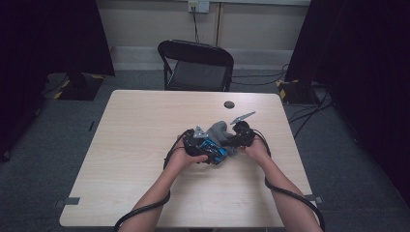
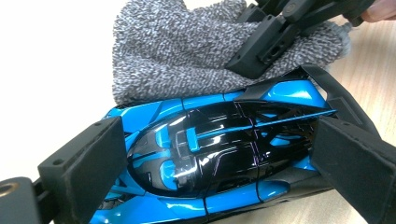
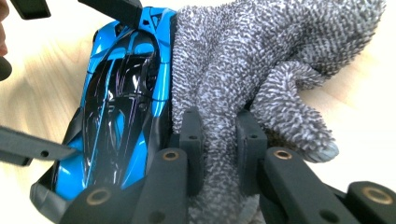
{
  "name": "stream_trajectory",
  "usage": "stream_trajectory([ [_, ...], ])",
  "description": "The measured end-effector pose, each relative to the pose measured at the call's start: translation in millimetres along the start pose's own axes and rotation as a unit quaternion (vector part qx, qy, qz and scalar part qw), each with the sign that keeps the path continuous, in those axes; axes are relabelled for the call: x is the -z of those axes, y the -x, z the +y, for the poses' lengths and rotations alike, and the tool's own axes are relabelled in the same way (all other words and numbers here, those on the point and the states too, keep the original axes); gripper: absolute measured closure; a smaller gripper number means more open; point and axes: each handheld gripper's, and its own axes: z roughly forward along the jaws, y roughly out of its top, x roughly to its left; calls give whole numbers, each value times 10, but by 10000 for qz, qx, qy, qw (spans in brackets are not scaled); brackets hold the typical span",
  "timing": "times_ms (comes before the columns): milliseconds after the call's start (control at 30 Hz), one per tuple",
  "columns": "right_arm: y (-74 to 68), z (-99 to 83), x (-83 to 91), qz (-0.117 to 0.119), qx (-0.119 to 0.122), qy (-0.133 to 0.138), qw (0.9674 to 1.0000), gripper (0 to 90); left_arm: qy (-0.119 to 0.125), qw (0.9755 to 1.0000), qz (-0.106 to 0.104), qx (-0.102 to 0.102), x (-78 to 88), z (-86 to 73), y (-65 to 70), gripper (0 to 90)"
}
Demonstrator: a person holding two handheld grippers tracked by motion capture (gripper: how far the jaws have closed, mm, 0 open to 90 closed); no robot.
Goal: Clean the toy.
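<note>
One glossy blue-and-black toy car [image 2: 219, 154] sits lengthwise between the left gripper [image 2: 210, 158]'s two black jaws, clamped at nose and tail. One grey nubbly cloth [image 3: 243, 79] lies against its side, pinched in the right gripper [image 3: 219, 149]'s near-closed jaws. Bare pale wooden table [image 1: 140, 140] surrounds both, edges well apart.

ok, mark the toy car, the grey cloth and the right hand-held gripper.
toy car [image 2: 210, 154], left gripper view, black roof.
grey cloth [image 3: 224, 70], right gripper view, its middle.
right hand-held gripper [image 3: 218, 140], right gripper view, between its fingertips.
</note>
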Motion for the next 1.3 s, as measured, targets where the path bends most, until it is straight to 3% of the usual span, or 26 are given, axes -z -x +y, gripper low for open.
stream_trajectory([
  [1300, -75, -366, 331, 35, 108, 17, 9999, 766, -52, 10000, -50, -15, -2, 13, 12, 34],
])
